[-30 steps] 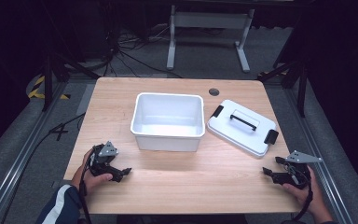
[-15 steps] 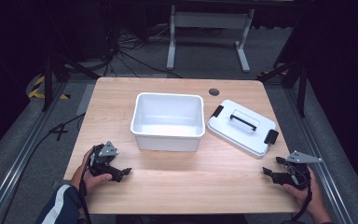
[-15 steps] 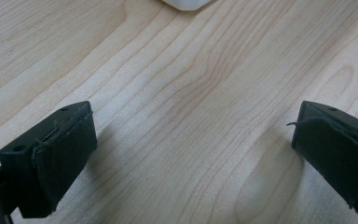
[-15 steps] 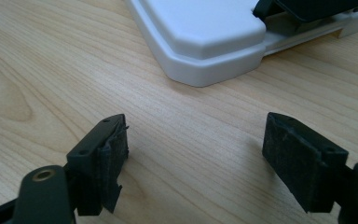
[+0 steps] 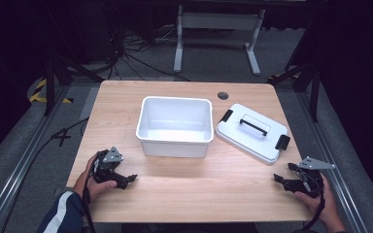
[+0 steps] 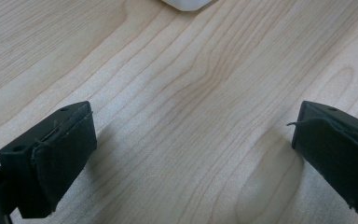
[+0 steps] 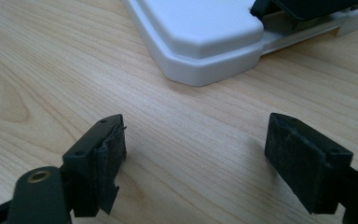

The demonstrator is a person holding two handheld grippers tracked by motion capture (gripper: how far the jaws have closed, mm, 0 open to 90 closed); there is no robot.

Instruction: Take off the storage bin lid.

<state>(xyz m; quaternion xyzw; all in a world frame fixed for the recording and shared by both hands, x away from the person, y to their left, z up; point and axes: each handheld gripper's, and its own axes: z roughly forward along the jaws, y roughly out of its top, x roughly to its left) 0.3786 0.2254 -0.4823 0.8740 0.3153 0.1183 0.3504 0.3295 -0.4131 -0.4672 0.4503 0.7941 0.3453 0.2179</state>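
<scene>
A white plastic bin (image 5: 175,126) stands open and empty in the middle of the wooden table (image 5: 184,194). Its white lid (image 5: 252,132), with a black handle and black side clips, lies flat to the bin's right. My left gripper (image 5: 126,179) rests low at the front left of the table, open, with bare wood between its jaws (image 6: 191,140). My right gripper (image 5: 279,180) rests at the front right, open over bare wood (image 7: 193,140), just short of a corner of the lid (image 7: 205,37). A corner of the bin (image 6: 189,3) peeks in at the top of the left gripper view.
A dark round cable hole (image 5: 222,95) sits in the table near its far edge. A metal stand (image 5: 218,29) and loose cables lie on the dark floor beyond. Rails run along both sides of the table.
</scene>
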